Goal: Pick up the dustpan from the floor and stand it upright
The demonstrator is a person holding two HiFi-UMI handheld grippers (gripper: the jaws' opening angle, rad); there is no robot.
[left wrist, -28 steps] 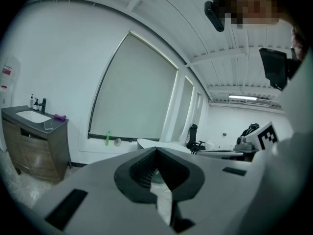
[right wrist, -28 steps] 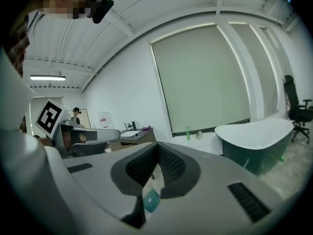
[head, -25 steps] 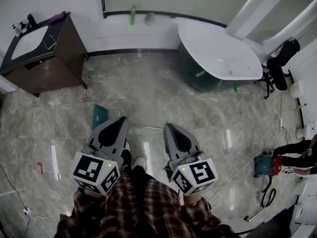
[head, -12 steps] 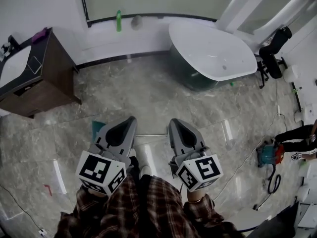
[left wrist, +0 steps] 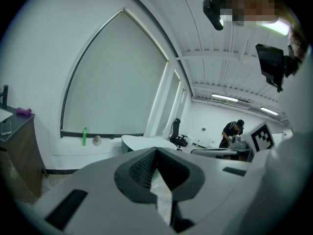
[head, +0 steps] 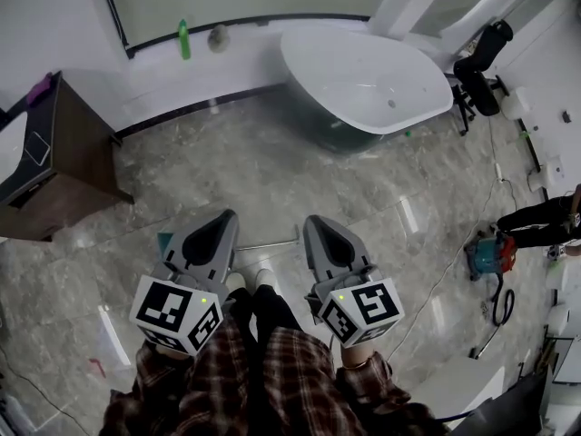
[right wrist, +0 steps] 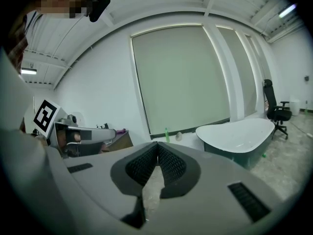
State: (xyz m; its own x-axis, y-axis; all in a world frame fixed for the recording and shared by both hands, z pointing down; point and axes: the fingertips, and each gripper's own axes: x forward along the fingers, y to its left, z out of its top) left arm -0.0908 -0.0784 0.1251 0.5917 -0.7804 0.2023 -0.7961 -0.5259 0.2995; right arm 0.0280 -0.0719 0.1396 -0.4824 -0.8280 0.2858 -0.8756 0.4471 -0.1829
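Sleeves [head: 272, 380] in plaid at bottom edge of head view, white shoes [head: 251, 280] just beyond on grey marble floor [head: 272, 162]. Left gripper [head: 226, 216] and right gripper [head: 312, 222] side by side above floor, both aimed forward and slightly down. Left gripper jaws pressed together at tips, nothing pinched. Right gripper jaws likewise closed tip to tip, nothing between.

Dustpan [head: 165, 242] flat on floor just ahead of shoes, not upright. Teal pan mostly hidden under left gripper (only a corner showing at its left side). Thin metal handle [head: 270, 242] running right, ending in gap between both grippers, no jaw on it.

Farther out: dark wooden cabinet [head: 64, 166] at left. White tub [head: 363, 80] with dark green outer wall near far wall. Green bottle [head: 184, 39] on ledge below window, round grey object [head: 218, 36] just beside it. Black office chair [head: 477, 62] right of tub. Teal and orange machine [head: 486, 257] with black hose at right edge, person's black sleeve [head: 540, 221] near it.
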